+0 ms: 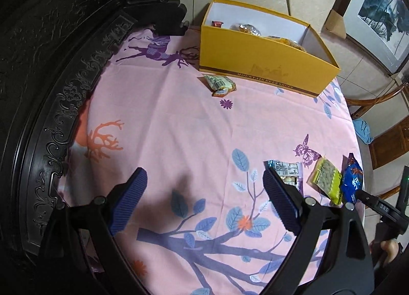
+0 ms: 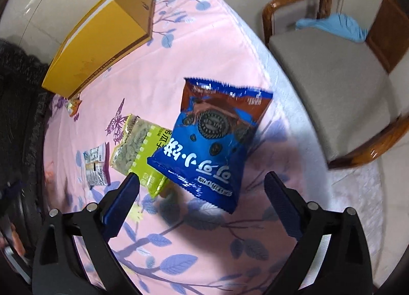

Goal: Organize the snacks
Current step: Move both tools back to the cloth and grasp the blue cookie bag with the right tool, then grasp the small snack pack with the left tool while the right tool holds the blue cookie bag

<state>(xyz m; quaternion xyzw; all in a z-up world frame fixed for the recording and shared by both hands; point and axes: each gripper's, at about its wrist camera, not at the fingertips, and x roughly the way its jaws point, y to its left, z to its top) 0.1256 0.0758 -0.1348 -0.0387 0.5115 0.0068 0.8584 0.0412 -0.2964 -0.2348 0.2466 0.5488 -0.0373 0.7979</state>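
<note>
1. The blue cookie packet (image 2: pixel 214 141), glossy with a brown top band and sandwich-cookie pictures, lies on the pink-clothed worktop (image 2: pixel 204 47) beside a green snack packet (image 2: pixel 138 149).
2. The right gripper (image 2: pixel 202 205) gapes wide, touching nothing.
3. The left gripper (image 1: pixel 204 200) is spread apart, empty.

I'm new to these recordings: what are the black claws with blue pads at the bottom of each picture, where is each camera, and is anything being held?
No robot here: a person holds one hand-held gripper in each hand, each with a fisheye camera looking along its two fingers. The left hand-held gripper is open over bare pink patterned tablecloth. The right hand-held gripper is open too, aimed at a blue cookie packet; nothing is gripped. Beside that packet lie a green snack packet and a small silver-grey packet. Farther back stands an open yellow cardboard shoebox already holding some snacks, with a small green-and-orange packet in front of it.
</note>
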